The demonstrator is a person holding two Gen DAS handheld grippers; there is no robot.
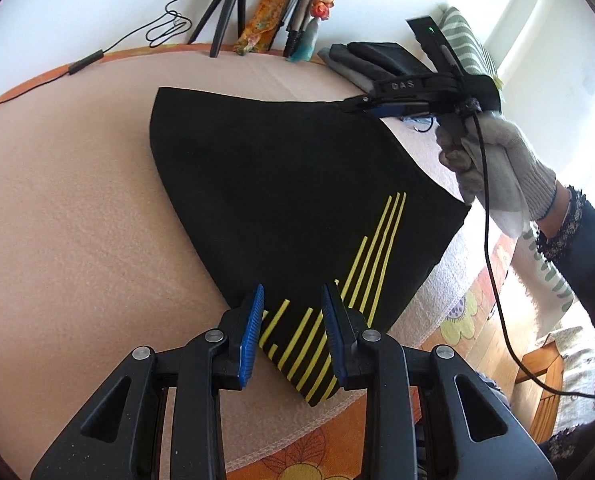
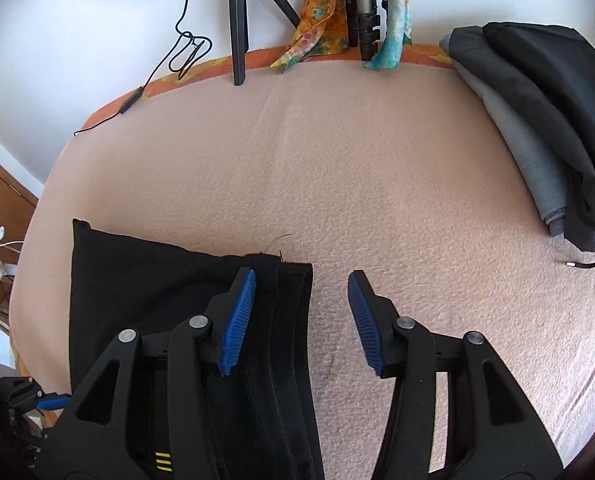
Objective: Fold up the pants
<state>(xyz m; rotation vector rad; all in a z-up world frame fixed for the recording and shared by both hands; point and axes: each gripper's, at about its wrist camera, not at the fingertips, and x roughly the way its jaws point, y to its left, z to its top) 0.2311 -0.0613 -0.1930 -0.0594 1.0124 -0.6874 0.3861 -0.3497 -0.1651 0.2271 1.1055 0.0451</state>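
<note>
- The black pants with yellow stripes [image 1: 281, 184] lay folded flat on the pink blanket-covered bed [image 1: 77, 220].
- The left gripper [image 1: 291, 334] hovered over their striped corner, fingers released.
- The right gripper [image 2: 301, 320] straddled their far edge, fingers spread, gripping nothing.

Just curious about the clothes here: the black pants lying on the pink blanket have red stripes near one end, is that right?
Not quite. The stripes on the black pants are yellow, not red; the left wrist view shows them plainly between the left gripper's fingers. The rest holds: the pants are black and lie on the pink blanket.
</note>
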